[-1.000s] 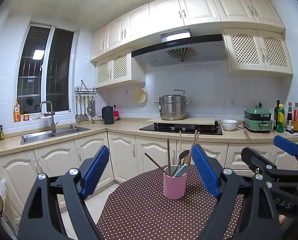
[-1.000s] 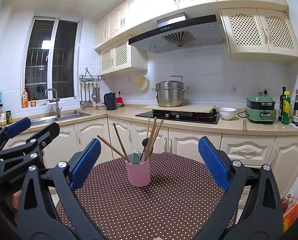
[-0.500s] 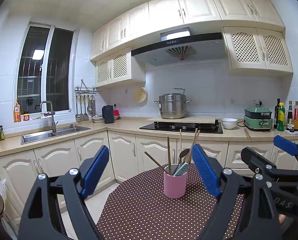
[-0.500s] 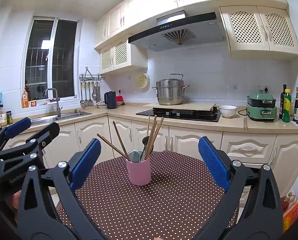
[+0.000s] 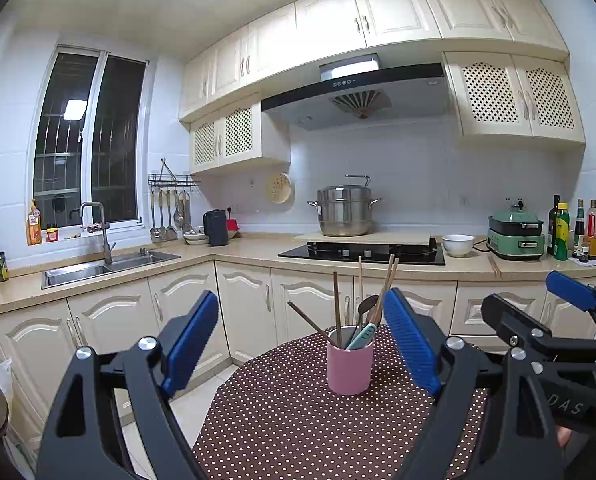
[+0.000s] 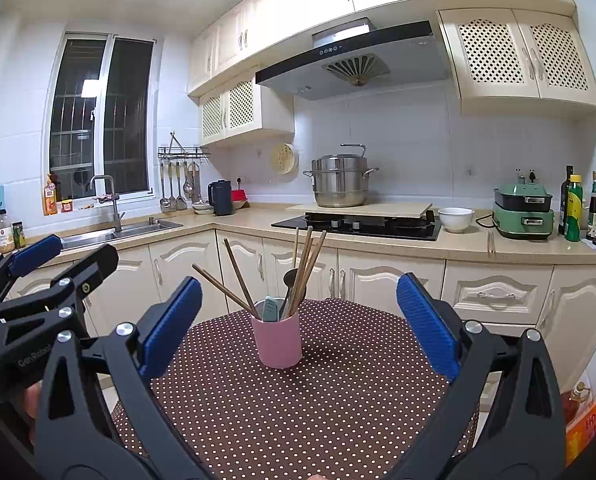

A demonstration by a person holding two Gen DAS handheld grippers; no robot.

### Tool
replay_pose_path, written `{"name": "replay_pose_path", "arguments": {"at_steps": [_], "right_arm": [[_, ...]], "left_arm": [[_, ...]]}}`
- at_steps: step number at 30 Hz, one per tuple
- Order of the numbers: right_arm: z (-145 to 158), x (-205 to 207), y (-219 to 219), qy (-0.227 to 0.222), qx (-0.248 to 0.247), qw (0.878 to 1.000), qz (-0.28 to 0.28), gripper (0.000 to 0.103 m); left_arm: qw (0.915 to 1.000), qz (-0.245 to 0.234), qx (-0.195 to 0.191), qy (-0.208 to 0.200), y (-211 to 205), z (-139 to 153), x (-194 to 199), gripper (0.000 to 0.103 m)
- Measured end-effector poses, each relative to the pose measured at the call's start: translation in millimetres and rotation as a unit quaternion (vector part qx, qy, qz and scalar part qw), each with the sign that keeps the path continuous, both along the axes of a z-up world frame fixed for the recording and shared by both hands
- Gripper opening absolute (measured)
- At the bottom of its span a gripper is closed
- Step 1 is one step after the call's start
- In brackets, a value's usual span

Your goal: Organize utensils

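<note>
Utensils (image 6: 293,280) (tips hidden) fill pink cup (image 6: 278,340).

Both wrist views sit low just above the dotted surface (image 5: 298,420), facing nearly level toward the stove (image 6: 358,224) wall, left view offset left, right view more centred, both sharing the nearby pink cup (image 5: 350,366), counter and sink (image 6: 137,228).
</note>
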State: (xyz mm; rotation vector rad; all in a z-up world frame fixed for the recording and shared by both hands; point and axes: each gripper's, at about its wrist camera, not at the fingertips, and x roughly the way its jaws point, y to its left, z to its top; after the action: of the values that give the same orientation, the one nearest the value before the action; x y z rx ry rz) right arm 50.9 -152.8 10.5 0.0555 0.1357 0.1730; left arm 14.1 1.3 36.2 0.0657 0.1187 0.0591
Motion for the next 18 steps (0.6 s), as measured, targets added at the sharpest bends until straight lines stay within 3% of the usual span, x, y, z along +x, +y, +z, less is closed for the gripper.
{"name": "replay_pose_path", "arguments": {"at_steps": [18], "right_arm": [[-1.2, 0.5, -1.3, 0.003, 0.001, 1.0, 0.001, 0.096]], "left_arm": [[1.0, -0.001, 0.001, 0.001, -2.8, -4.6, 0.0, 0.083]]}}
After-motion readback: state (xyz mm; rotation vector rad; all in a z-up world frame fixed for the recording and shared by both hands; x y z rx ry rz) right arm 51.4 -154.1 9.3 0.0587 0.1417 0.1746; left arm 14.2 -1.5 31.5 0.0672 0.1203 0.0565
